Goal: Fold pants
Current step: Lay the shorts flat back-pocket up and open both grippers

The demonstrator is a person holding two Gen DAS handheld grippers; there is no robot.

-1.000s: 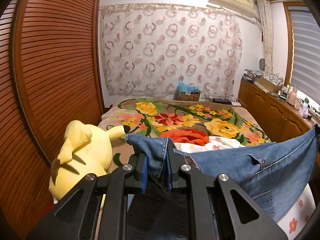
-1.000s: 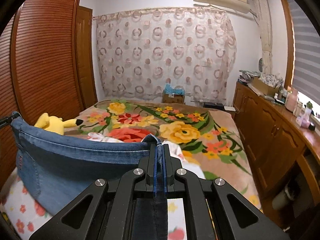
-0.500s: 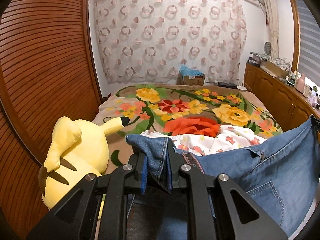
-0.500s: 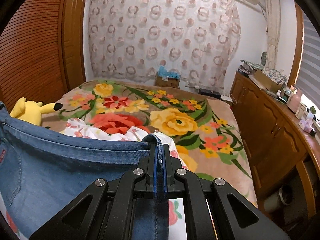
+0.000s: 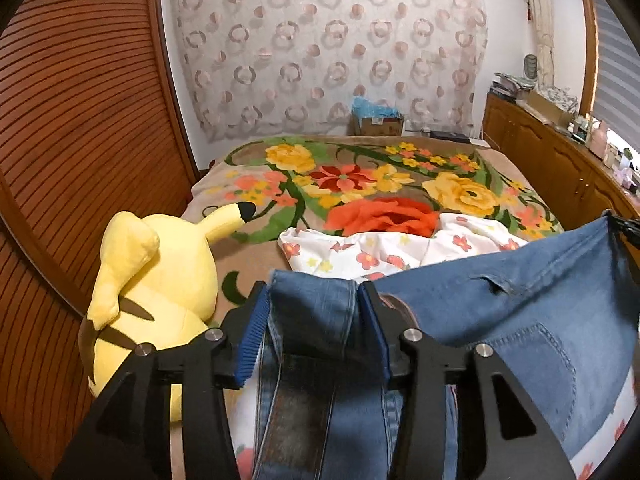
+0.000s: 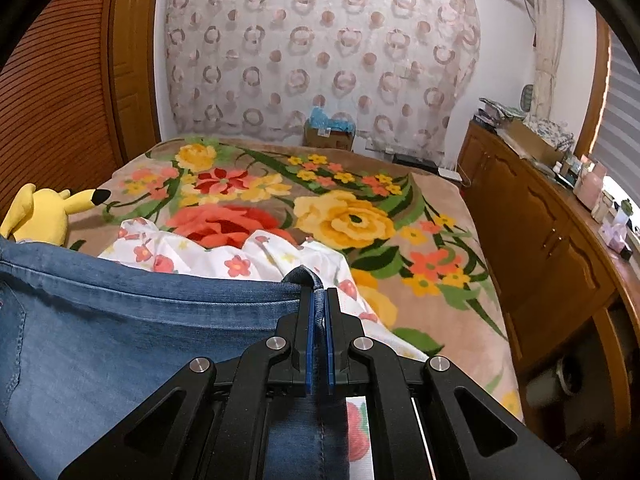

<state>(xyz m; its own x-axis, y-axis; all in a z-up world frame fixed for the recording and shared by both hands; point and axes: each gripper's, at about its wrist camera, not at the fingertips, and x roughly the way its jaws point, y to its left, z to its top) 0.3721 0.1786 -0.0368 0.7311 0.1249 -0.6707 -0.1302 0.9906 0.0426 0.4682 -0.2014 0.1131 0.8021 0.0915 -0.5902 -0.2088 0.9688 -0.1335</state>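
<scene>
Blue denim pants (image 5: 520, 320) hang stretched between my two grippers above the bed. My left gripper (image 5: 314, 300) has its jaws spread apart, with one corner of the waistband (image 5: 312, 300) lying loosely between them. My right gripper (image 6: 318, 300) is shut on the other corner of the waistband (image 6: 304, 274); the denim (image 6: 120, 332) runs off to the left in the right wrist view. The far tip of the right gripper shows at the right edge of the left wrist view (image 5: 628, 228).
The bed carries a floral blanket (image 6: 348, 216) and a white flowered sheet (image 5: 380, 250) under the pants. A yellow plush toy (image 5: 152, 292) sits at the bed's left edge. A slatted wooden wardrobe (image 5: 72, 120) is left, a wooden cabinet (image 6: 540, 240) right.
My left gripper's jaws have opened wide around the waistband corner. Both grippers have tipped downward toward the bed, so more of the blanket and sheet shows.
</scene>
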